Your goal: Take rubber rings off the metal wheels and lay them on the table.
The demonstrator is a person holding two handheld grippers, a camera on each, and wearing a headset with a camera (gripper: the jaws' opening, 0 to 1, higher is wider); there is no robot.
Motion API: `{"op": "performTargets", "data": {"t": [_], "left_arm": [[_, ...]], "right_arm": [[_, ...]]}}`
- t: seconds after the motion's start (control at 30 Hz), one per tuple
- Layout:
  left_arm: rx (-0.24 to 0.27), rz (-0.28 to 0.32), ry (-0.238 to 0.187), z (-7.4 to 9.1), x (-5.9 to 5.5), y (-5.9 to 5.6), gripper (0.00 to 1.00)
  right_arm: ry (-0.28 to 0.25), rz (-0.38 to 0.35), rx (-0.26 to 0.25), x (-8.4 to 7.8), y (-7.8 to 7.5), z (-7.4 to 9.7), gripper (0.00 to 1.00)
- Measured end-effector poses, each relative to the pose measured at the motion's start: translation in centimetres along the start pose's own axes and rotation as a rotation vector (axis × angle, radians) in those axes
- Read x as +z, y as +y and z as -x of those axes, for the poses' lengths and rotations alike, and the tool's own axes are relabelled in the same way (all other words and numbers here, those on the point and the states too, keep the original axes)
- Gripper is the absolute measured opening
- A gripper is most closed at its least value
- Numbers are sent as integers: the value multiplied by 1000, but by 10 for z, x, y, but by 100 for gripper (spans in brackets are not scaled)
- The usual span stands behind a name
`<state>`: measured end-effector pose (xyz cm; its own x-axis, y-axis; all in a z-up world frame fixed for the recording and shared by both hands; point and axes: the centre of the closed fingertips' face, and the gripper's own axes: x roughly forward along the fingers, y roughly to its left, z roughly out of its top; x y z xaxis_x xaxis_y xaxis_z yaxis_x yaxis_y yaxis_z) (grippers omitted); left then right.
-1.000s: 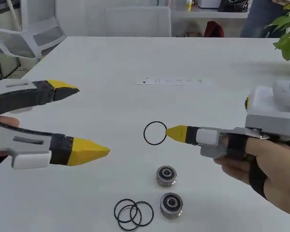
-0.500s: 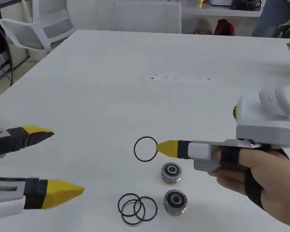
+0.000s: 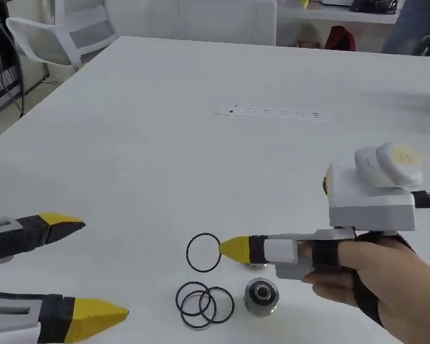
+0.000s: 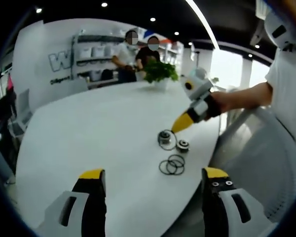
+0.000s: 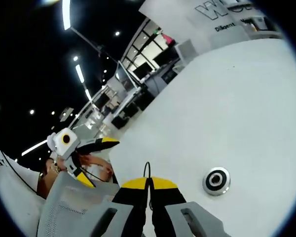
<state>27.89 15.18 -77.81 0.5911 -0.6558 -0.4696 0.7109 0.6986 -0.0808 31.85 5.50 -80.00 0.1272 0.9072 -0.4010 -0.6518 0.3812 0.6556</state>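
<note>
Right gripper [image 3: 226,249]: jaws pressed together, pinching rubber ring [image 3: 188,253]. Left gripper [image 3: 104,269]: jaws spread, empty. Loose rings [image 3: 204,304] beside metal wheel [image 3: 261,296], near tabletop's [image 3: 201,158] near edge.

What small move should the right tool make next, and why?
Probably lower to the table beside the three loose rings and open. The right tool is shut on a rubber ring, already off the wheels, so laying it down is what is left.
</note>
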Motion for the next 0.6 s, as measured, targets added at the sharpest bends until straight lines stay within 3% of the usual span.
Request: {"op": "performTargets", "data": {"t": [0.27,0.4,0.6], "left_arm": [[-22,33,0,-5,-8,-13,80],[3,23,7,-4,-8,-7,81],[-10,28,10,-5,-11,-11,81]], "right_arm": [[90,2,-32,-23,-8,-7,0],[117,-6,-52,-30,-15,-9,0],[162,23,-88,-40,-23,-17,0]]}}
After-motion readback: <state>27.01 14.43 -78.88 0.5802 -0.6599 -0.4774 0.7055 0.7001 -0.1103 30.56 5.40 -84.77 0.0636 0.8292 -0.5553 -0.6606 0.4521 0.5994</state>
